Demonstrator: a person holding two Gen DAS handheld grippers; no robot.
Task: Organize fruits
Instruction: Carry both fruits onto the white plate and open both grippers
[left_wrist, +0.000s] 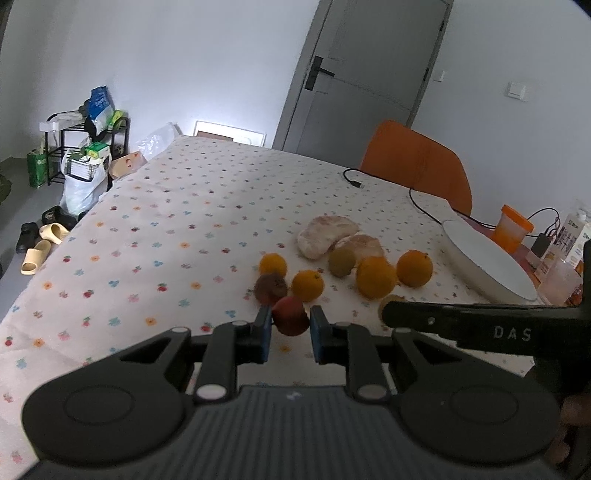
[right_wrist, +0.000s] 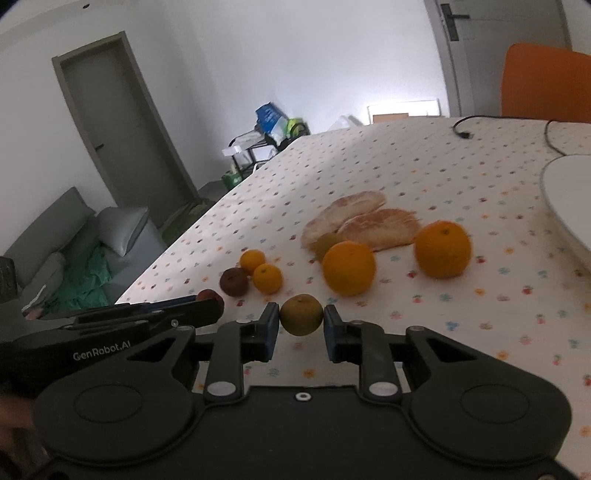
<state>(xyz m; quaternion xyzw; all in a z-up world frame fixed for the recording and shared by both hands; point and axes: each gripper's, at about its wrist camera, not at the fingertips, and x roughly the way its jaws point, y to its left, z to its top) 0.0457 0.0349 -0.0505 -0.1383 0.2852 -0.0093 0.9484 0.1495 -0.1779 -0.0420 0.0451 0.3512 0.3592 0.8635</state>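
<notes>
My left gripper (left_wrist: 291, 320) is shut on a red fruit (left_wrist: 291, 316) low over the tablecloth. My right gripper (right_wrist: 301, 316) is shut on a green-brown fruit (right_wrist: 301, 314); its arm shows at the right of the left wrist view (left_wrist: 461, 320). On the cloth lie a dark purple fruit (left_wrist: 270, 287), two small oranges (left_wrist: 272, 264) (left_wrist: 307, 285), two large oranges (left_wrist: 376, 277) (left_wrist: 414, 268), another green fruit (left_wrist: 342, 261) and two pomelo pieces (left_wrist: 325, 235). In the right wrist view the large oranges (right_wrist: 349, 267) (right_wrist: 442, 249) lie beyond my fingers.
A white round plate (left_wrist: 487, 264) sits at the right of the table, also in the right wrist view (right_wrist: 565, 195). A black cable (left_wrist: 413, 195), an orange cup (left_wrist: 511, 229) and bottles lie behind it. An orange chair (left_wrist: 417, 162) stands at the far edge.
</notes>
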